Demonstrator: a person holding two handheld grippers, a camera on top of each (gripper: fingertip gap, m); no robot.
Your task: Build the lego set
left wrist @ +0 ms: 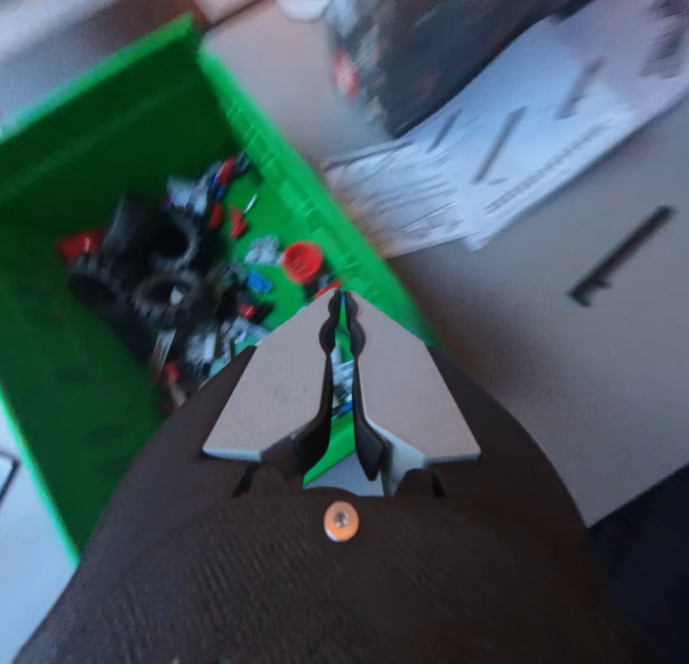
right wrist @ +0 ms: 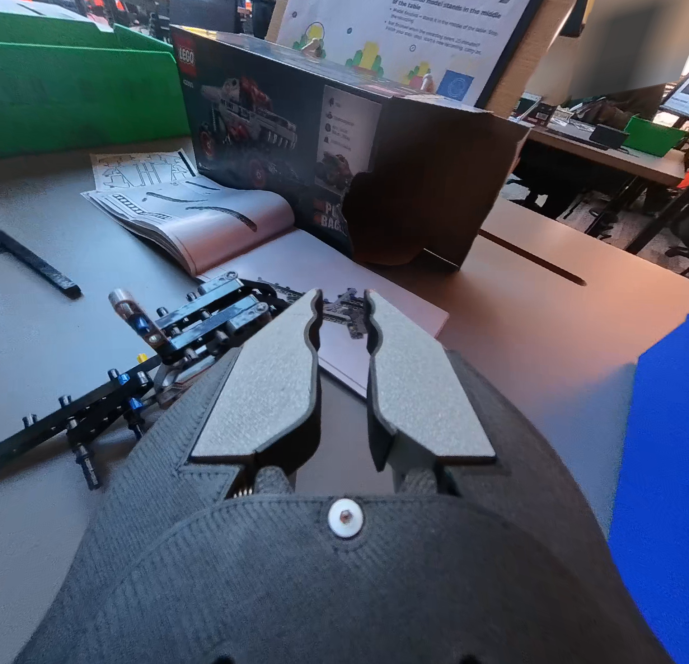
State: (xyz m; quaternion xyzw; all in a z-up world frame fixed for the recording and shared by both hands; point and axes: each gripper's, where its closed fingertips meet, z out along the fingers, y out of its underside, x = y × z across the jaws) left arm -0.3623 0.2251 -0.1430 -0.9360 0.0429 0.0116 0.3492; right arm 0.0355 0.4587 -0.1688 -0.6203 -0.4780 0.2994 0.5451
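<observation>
My left gripper [left wrist: 342, 296] hovers over the near right corner of a green bin [left wrist: 261, 131], its fingertips closed on a small blue piece. The view is blurred by motion. The bin holds black tyres [left wrist: 164, 243], a red round piece [left wrist: 302, 262] and several small red, blue and grey parts. My right gripper [right wrist: 343, 299] is open and empty, low over the table. A partly built black beam assembly [right wrist: 208, 318] with blue pins lies just to its left. Small grey parts [right wrist: 346, 310] lie beyond its tips.
The open instruction booklet [right wrist: 194, 213] lies before the upright set box [right wrist: 298, 131]. A loose black beam [right wrist: 37, 266] lies at the left. The green bin [right wrist: 74, 94] stands at the far left. A poster [right wrist: 410, 23] stands behind the box. A blue surface [right wrist: 652, 422] is at the right. About 45 centimeters separates my left fingertips from my right. Left tips and right tips are each some 25 centimeters from the loose black beam [right wrist: 37, 266].
</observation>
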